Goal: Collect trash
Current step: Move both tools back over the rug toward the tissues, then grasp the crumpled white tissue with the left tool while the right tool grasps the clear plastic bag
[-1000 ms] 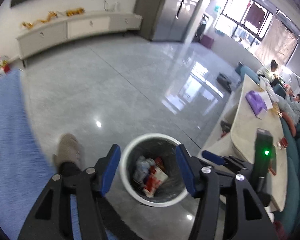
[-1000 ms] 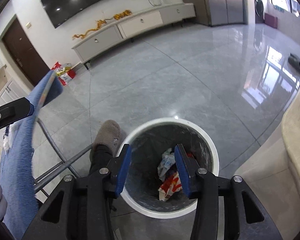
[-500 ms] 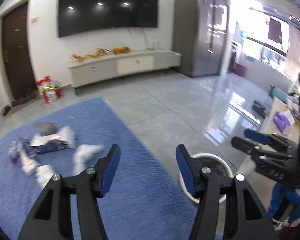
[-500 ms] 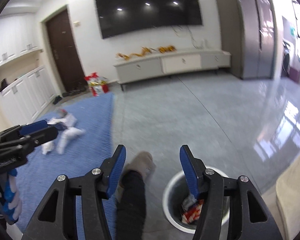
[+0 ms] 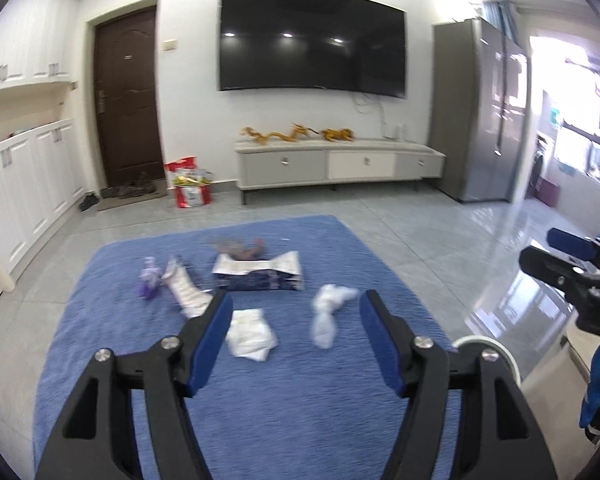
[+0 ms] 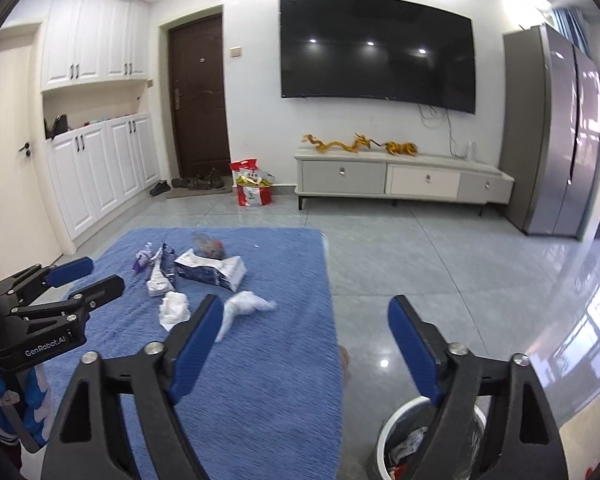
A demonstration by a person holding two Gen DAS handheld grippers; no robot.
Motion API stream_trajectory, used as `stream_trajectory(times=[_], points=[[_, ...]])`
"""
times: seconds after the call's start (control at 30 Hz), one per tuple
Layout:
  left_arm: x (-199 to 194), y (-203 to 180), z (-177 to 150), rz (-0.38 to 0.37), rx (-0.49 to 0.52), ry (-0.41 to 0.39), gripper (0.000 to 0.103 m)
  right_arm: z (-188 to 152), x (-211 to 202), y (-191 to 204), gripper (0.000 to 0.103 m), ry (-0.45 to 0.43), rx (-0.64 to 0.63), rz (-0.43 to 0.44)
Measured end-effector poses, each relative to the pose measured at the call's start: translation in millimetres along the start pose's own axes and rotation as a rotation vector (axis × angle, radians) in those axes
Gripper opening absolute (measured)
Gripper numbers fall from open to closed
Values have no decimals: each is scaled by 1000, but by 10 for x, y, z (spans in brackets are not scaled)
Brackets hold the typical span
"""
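- Left gripper (image 5: pixel 296 336): jaws opening, standing wide, nothing between them; it hangs above the near part of the blue rug (image 5: pixel 260 400).
- Right gripper (image 6: pixel 306 344): jaws opening, spread very wide, empty; it is over the rug's right edge and the grey floor (image 6: pixel 440 272).
- Trash lies mid-rug, far of both grippers: a crumpled tissue (image 5: pixel 252 334), a white plastic wad (image 5: pixel 330 312) to its right, a flattened blue-and-white pack (image 5: pixel 258 274) beyond them, a white wrapper (image 5: pixel 186 290) and a purple scrap (image 5: pixel 148 282) to the left.
- Bin (image 6: pixel 412 444): white rim, near right, just off the rug, wrappers inside; the right gripper's right finger crosses it.
- Far wall: TV (image 5: pixel 312 44) above a low cabinet (image 5: pixel 336 166), door (image 5: pixel 126 96) to the left.
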State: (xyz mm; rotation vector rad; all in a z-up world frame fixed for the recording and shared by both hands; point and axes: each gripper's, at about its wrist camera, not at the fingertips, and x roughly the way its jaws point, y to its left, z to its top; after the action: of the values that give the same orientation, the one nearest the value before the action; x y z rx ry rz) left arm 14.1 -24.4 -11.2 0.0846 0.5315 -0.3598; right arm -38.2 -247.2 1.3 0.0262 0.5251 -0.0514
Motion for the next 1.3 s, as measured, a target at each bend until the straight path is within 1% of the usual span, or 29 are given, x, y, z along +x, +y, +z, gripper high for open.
stream_trajectory(times=[0.03, 0.17, 0.33, 0.53, 0.63, 0.73, 0.93, 1.07, 1.13, 1.2, 1.27, 1.3], points=[[-36, 98, -19, 13, -14, -8, 68, 31, 6, 70, 93, -2, -10, 0], [-165, 418, -86, 47, -69, -37, 69, 112, -4, 354, 103, -4, -48, 0], [-290, 813, -194, 68, -142, -67, 69, 205, 38, 641, 103, -3, -80, 1], [-387, 1171, -330, 80, -191, -90, 69, 297, 86, 904, 103, -31, -65, 37], [-406, 1333, -390, 95, -203, -74, 69, 336, 159, 1031, 103, -43, -64, 42], [-384, 1501, -447, 99, -225, -51, 70, 325, 225, 1126, 103, -50, -59, 69], [-271, 1777, -570, 116, -265, -1, 71, 308, 474, 1279, 103, 28, -72, 94], [-104, 1841, -628, 91, -290, 57, 71, 242, 663, 1224, 103, 87, -51, 98], [0, 1819, -655, 46, -288, 88, 71, 207, 776, 1171, 102, 121, -39, 89], [126, 1729, -662, -12, -271, 117, 71, 146, 927, 1082, 96, 165, -20, 82], [255, 1626, -661, -58, -255, 147, 71, 90, 1059, 1002, 81, 200, 7, 93], [341, 1572, -663, -83, -250, 166, 71, 62, 1133, 960, 78, 220, 19, 101]])
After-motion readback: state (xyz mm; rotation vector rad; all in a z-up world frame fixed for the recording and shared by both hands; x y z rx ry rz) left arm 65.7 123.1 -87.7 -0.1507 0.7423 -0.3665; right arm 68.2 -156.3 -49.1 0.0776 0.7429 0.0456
